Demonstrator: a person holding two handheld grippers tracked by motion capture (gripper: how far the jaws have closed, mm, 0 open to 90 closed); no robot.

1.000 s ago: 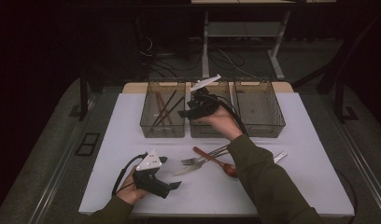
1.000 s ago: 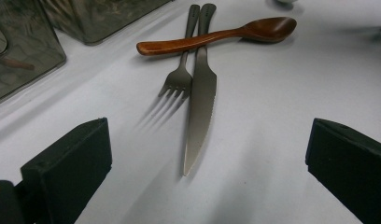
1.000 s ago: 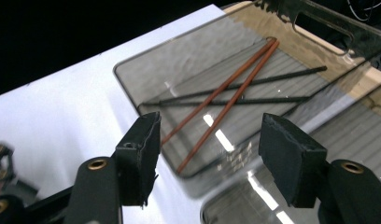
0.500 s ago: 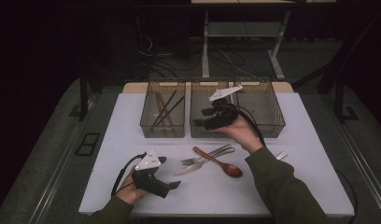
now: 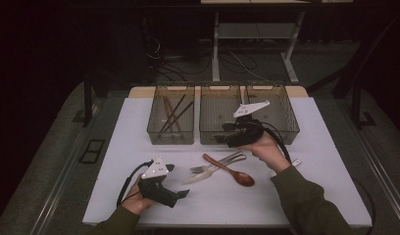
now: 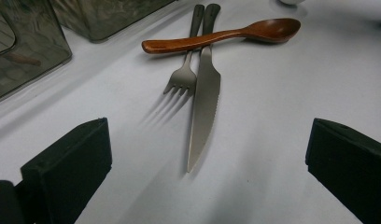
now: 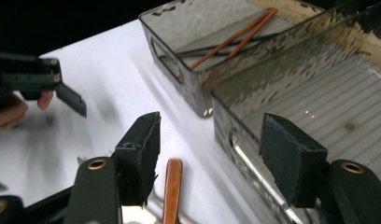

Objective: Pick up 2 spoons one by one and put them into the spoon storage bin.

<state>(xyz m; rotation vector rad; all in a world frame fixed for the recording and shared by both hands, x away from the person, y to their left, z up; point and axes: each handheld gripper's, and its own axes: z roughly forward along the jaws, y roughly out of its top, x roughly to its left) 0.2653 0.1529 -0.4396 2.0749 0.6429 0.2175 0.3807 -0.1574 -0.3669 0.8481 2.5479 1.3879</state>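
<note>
Dark floor and a metal desk frame lie beyond the white table [image 5: 139, 147], on which the work is laid out. At the right gripper [image 5: 227, 138] the two black jaws stand apart with nothing between them, hovering at the front edge of the middle bin [image 5: 218, 105]; in the right gripper view the near wall of that bin sits under the right-hand jaw and the handle of the wooden spoon [image 7: 172, 189] lies on the table below the gap. The left gripper [image 5: 184, 195] rests low near the front of the table, its jaws also spread wide and empty, pointing toward the cutlery. In the left gripper view the knife [image 6: 203, 102] and the fork [image 6: 185, 74] lie side by side, touching, tips toward the camera, and the wooden spoon lies across both their handles with its bowl to the right. From the high view this group sits mid-table, between the two grippers and just in front of the bins. Three clear bins stand in a row at the far edge: the left bin [image 5: 171, 132] holds chopsticks [image 5: 172, 112], and the right bin [image 5: 286, 110] stands beside the middle one.
</note>
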